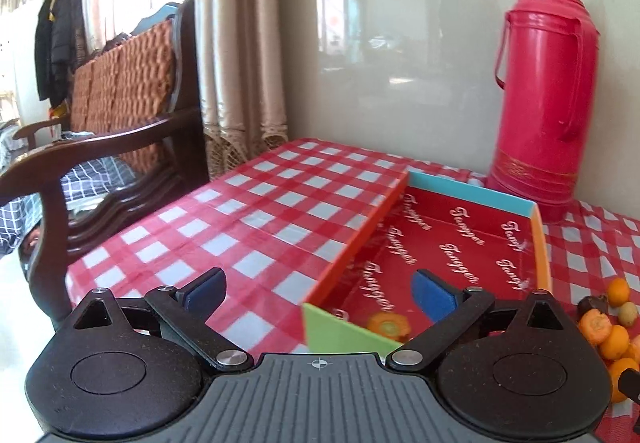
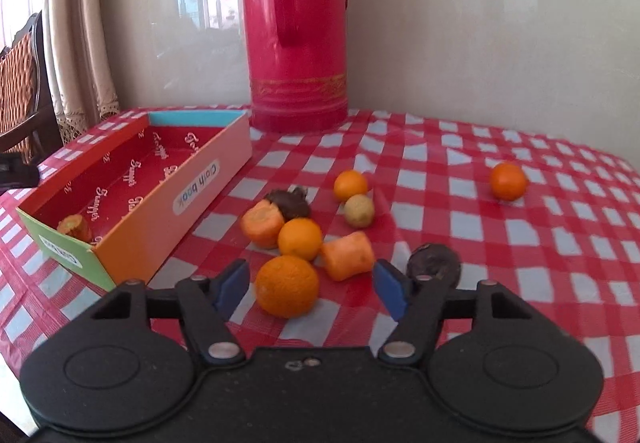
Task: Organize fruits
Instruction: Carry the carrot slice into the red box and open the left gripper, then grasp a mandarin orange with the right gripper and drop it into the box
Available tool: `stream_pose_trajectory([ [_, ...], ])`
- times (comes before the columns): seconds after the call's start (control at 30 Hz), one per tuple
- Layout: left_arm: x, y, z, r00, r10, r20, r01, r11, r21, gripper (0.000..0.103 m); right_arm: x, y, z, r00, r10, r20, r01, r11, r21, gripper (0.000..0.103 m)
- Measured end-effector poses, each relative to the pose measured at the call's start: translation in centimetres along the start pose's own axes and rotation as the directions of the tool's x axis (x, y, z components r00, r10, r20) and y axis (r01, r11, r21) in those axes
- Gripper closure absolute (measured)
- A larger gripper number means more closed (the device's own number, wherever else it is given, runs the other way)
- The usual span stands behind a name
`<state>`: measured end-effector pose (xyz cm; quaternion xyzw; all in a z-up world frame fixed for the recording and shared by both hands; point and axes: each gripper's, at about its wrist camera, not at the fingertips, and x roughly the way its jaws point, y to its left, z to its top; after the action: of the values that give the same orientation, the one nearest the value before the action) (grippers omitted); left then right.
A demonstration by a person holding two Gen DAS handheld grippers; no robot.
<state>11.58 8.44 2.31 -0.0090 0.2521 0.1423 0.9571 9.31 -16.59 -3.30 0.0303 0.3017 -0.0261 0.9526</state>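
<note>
both wrist views low over table, facing wall, sharing box (image 1: 440, 243) (image 2: 132, 187)

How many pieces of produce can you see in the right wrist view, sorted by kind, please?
Oranges: 4
Carrot pieces: 3, the last one inside the box
Dark brown pieces: 2
Small yellowish fruit: 1
Total: 10

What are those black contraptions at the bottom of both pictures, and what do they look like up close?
They are two matching hand-held grippers. The left gripper and right gripper each have a black plastic body with two rounded discs, black link arms on silver rivets, and two blue pads as fingertips. The left body is ribbed grey with a small crosshair mark. No cables or sleeves show.
</note>
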Motion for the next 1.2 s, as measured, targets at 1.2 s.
stream_pose_trajectory([
  [1.2, 2.8, 11.4, -2.4, 0.986, 0.113, -0.123, -0.132, 0.978, -0.159, 0.000, 1.1, 11.9, 2.4, 0.932, 0.346, 0.104, -0.323, 0.927, -0.189, 0.035],
])
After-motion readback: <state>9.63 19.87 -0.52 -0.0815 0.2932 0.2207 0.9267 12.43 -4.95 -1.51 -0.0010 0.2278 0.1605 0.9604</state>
